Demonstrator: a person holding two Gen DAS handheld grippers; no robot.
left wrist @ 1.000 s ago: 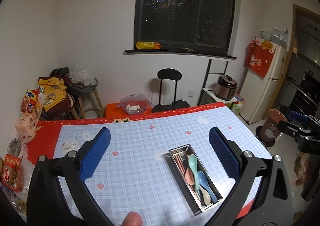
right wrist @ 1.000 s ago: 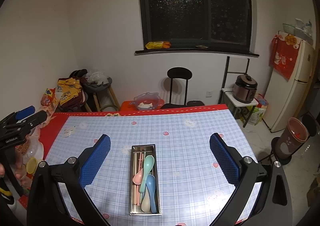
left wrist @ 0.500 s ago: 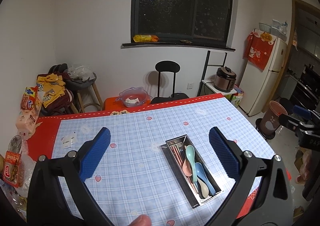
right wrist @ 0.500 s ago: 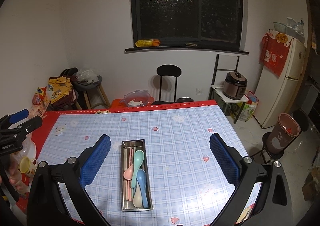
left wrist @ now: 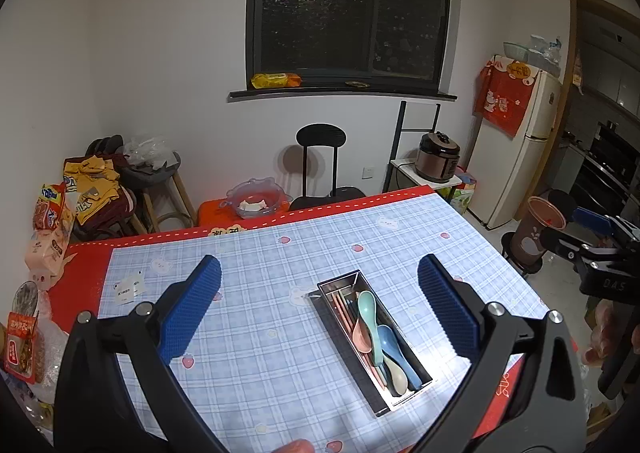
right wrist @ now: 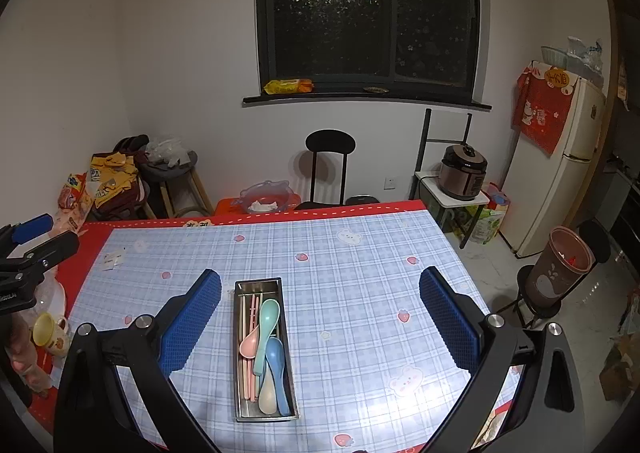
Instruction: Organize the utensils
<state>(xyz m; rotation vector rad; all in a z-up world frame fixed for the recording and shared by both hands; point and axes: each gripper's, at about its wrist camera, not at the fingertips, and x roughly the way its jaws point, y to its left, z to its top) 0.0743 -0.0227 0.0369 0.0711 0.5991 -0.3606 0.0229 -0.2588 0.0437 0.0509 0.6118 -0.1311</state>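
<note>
A steel utensil tray (left wrist: pixel 404 395) (right wrist: pixel 240 353) lies on the blue checked tablecloth. Inside lie a mint spoon (right wrist: pixel 266 323), a pink spoon (right wrist: pixel 248 347), a blue spoon (right wrist: pixel 278 365), a beige spoon (right wrist: pixel 267 393) and pink chopsticks (right wrist: pixel 253 303). My left gripper (left wrist: pixel 318 305) hovers open above the table, left of the tray, with nothing between its fingers. My right gripper (right wrist: pixel 320 317) is open and empty too, high over the tray's right side. Each gripper shows at the edge of the other's view.
A yellow mug (right wrist: pixel 48 331) stands at the table's left edge. Snack bags (left wrist: pixel 24 341) crowd the left side. Paper scraps (left wrist: pixel 130 289) lie on the cloth. A black chair (right wrist: pixel 330 173), a stool, a rice cooker (right wrist: pixel 462 173), a fridge and a brown bin (right wrist: pixel 560 265) surround the table.
Both grippers have pulled back and up from the table, so the tray looks smaller and more of the room shows. Both stay open. The tray and utensils have not moved.
</note>
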